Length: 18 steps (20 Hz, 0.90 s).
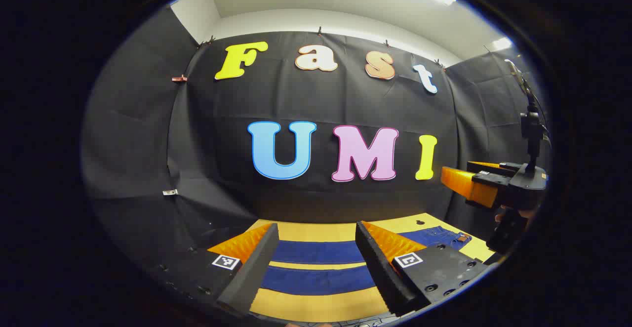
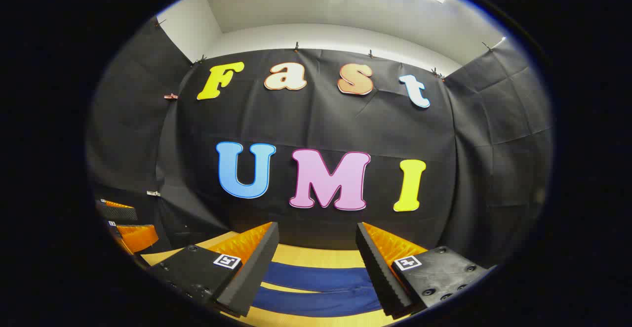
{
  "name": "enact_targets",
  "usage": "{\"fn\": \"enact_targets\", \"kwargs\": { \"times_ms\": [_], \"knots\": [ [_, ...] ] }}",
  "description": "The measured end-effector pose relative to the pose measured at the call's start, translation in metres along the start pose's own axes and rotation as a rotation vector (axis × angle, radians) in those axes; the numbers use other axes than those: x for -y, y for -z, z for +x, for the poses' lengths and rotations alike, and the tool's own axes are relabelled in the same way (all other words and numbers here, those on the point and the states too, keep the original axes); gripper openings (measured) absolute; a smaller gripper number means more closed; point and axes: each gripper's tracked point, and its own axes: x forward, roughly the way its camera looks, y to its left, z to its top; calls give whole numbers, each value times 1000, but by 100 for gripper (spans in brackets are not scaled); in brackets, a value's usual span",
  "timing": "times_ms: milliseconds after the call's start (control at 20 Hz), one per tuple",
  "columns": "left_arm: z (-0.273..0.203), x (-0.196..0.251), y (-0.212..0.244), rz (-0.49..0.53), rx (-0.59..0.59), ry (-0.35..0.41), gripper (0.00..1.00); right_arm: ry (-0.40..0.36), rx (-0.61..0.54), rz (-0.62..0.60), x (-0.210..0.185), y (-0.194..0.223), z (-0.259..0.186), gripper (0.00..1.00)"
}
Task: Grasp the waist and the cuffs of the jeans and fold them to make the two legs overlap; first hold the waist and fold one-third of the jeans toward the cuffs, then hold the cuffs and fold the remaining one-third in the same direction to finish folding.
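Heads up, both your left claw (image 1: 316, 263) and right claw (image 2: 316, 270) hang released above the jeans (image 1: 316, 252), which lie flat with legs apart on the counter (image 1: 316, 307), so if you pinch only one layer the legs could overlap crooked.
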Motion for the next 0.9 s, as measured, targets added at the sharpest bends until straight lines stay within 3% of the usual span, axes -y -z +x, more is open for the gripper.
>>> {"fn": "enact_targets", "kwargs": {
  "times_ms": [50, 650, 900],
  "knots": [
    [3, 1, 2, -8, -2, 11, 98, 13, 1, -1, 5, -1, -3, 94],
    [40, 32, 8, -17, -5, 161, 99, 203, -40, -81, 93, 10, -35, 96],
    [59, 36, 17, -37, -38, 176, 99, 236, -77, -74, 110, 21, -28, 96]
  ]
}}
